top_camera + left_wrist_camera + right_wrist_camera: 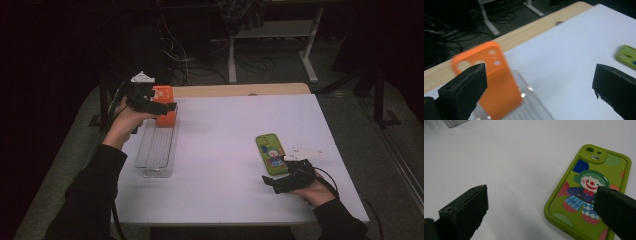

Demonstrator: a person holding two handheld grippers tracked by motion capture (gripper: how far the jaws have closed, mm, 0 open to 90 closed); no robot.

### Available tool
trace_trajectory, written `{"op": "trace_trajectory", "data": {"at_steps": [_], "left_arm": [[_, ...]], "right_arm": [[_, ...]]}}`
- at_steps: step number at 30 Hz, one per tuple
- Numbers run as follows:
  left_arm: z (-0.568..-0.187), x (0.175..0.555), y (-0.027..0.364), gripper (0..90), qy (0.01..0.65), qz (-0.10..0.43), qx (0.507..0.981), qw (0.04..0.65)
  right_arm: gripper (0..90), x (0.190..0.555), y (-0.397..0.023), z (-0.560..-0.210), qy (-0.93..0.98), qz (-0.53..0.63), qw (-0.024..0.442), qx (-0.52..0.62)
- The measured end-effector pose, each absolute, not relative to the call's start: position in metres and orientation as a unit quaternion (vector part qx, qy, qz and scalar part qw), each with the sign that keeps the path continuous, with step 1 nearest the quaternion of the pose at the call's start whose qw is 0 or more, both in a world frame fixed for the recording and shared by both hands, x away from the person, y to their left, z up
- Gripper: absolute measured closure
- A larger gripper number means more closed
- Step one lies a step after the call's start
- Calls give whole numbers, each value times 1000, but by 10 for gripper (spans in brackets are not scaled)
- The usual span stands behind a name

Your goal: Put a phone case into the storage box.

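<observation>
Cases number two, one orange case point(496, 82) in one clear tray point(156, 150), one green case point(589, 192); both grippers' fingers wide.

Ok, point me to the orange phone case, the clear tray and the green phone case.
orange phone case point(499, 87), left gripper view, plain back panel.
clear tray point(156, 150), high view, ribbed floor.
green phone case point(584, 192), right gripper view, clown print.

No writing, brand, number or sign can be read anywhere; the green phone case point(587, 192) bears just a clown drawing.
</observation>
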State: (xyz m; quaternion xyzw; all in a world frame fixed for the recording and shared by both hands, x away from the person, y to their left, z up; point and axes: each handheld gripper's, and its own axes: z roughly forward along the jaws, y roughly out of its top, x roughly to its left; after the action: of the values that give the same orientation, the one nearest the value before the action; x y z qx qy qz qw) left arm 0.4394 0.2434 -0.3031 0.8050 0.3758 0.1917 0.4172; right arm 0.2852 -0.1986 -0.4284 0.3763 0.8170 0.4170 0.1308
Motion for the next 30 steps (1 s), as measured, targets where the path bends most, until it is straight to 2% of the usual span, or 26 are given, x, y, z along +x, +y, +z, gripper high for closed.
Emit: {"op": "trace_trajectory", "data": {"at_steps": [16,30], "left_arm": [[-323,374,200,0,305,131,824,459],[-362,338,181,0,273,92,847,447]], "right_arm": [[0,285,-196,-428,819,412,130,377],[0,286,-196,-428,821,411,134,373]]}}
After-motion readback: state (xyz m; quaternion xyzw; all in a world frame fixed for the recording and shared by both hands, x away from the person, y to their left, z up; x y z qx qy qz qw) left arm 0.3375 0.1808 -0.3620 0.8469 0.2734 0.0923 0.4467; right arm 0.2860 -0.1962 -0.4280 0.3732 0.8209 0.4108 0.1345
